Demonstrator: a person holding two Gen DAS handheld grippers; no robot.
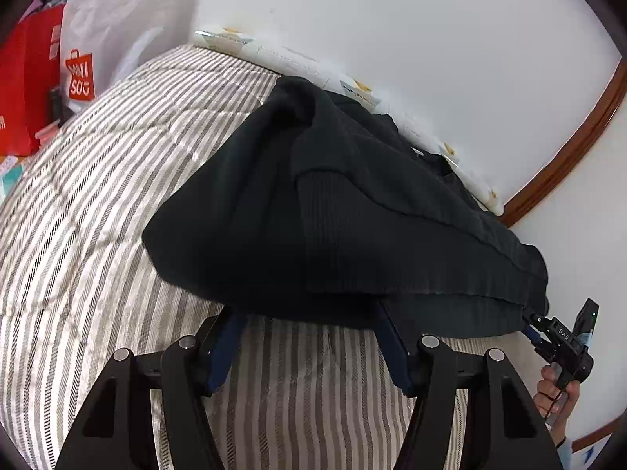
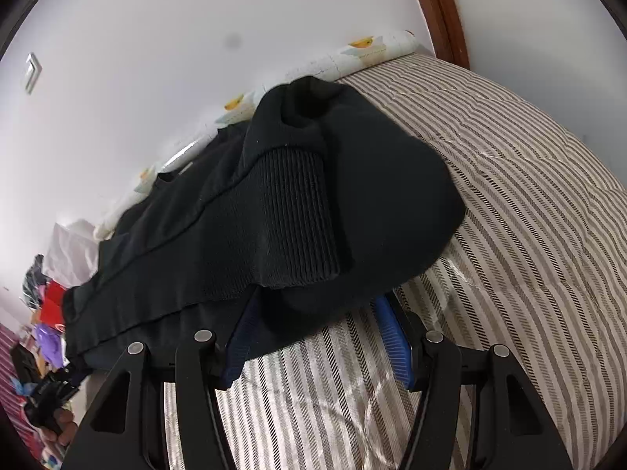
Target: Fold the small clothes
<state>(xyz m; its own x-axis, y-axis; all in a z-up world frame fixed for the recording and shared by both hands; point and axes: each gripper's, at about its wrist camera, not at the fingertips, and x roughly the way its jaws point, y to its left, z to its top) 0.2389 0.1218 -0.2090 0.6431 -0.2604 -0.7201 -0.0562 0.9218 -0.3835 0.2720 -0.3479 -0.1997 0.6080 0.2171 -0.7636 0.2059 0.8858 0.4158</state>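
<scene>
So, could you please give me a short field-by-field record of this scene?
garment: black sweater, partly folded, ribbed cuff on top
surface: striped bedspread
left gripper: open, fingers at the near hem, tips hidden by cloth
right gripper: open, at the near hem
background: white shopping bag beside the bed

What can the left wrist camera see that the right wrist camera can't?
Only the left wrist view shows the white Miniso bag and the red bag.

Only the right wrist view shows the wall switch and the colourful clothes pile.

Both show the black sweater on the striped quilt, with each gripper's fingers spread wide, reaching under its near edge.
</scene>
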